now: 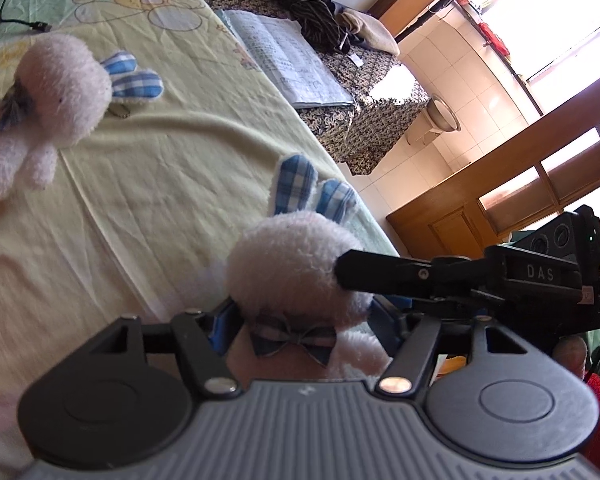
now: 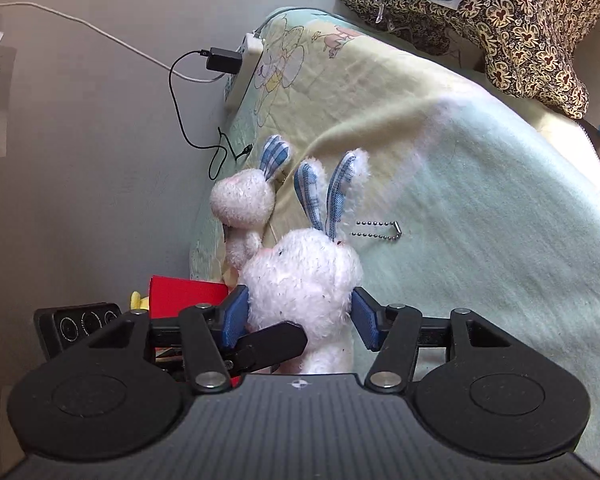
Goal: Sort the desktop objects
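A white plush bunny (image 1: pixel 296 276) with blue checked ears and a bow tie sits between the blue pads of my left gripper (image 1: pixel 302 316), which is shut on its neck. In the right wrist view the same bunny (image 2: pixel 304 280) is squeezed at the body by my right gripper (image 2: pixel 300 316). One black finger of the right gripper (image 1: pixel 380 274) presses into its head from the right. A left-gripper finger (image 2: pixel 272 340) crosses in front of its body. A second matching bunny (image 1: pixel 56 92) lies on the blanket at the upper left, also seen as the far bunny (image 2: pixel 244 200).
A pale green and yellow blanket (image 2: pixel 480 200) covers the surface. A ball chain (image 2: pixel 380 230) lies beside the held bunny. A black cable (image 2: pixel 188 128) and charger (image 2: pixel 224 60) sit by a white power strip (image 2: pixel 248 68). An open notebook (image 1: pixel 292 64) rests on patterned cloth (image 1: pixel 380 112).
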The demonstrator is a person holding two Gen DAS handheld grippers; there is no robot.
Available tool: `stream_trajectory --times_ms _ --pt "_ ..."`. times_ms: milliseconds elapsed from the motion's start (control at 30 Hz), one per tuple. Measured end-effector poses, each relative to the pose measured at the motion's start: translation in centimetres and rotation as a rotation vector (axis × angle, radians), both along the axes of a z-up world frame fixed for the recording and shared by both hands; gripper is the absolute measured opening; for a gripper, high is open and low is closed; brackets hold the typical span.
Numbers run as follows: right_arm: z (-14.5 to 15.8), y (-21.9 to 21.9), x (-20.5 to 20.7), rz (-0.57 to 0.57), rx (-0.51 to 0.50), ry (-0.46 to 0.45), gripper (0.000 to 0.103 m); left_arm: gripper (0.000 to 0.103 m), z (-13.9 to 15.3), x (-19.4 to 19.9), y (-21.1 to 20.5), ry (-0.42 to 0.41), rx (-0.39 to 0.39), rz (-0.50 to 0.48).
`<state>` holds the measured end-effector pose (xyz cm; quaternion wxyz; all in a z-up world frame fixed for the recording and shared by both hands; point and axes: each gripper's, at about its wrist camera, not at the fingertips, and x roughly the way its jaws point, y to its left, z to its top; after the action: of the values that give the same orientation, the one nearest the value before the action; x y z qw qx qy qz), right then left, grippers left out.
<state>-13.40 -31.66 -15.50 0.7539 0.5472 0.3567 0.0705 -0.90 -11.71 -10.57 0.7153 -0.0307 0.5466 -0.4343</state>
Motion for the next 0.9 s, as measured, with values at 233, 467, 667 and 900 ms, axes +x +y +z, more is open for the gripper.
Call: stream_trajectory --times_ms 233,467,667,900 --pt "1.4 2.2 1.1 0.142 -0.039 0.003 0.057 0.068 1.1 -1.3 3.4 -0.004 0.008 0.050" --pt "2.5 5.8 2.9 0.330 -0.049 -0.006 0.057 0.068 2.4 -3.3 8.1 -0.007 0.033 0.157" --pt "3.4 10.1 5.3 0.509 -0.038 -0.018 0.057 0.068 3.9 -5.3 12.5 -0.014 0.066 0.291" --pt "5.2 16.8 6.8 0.697 -0.050 -0.051 0.056 0.068 5.8 -8.1 19.6 -0.019 0.064 0.447"
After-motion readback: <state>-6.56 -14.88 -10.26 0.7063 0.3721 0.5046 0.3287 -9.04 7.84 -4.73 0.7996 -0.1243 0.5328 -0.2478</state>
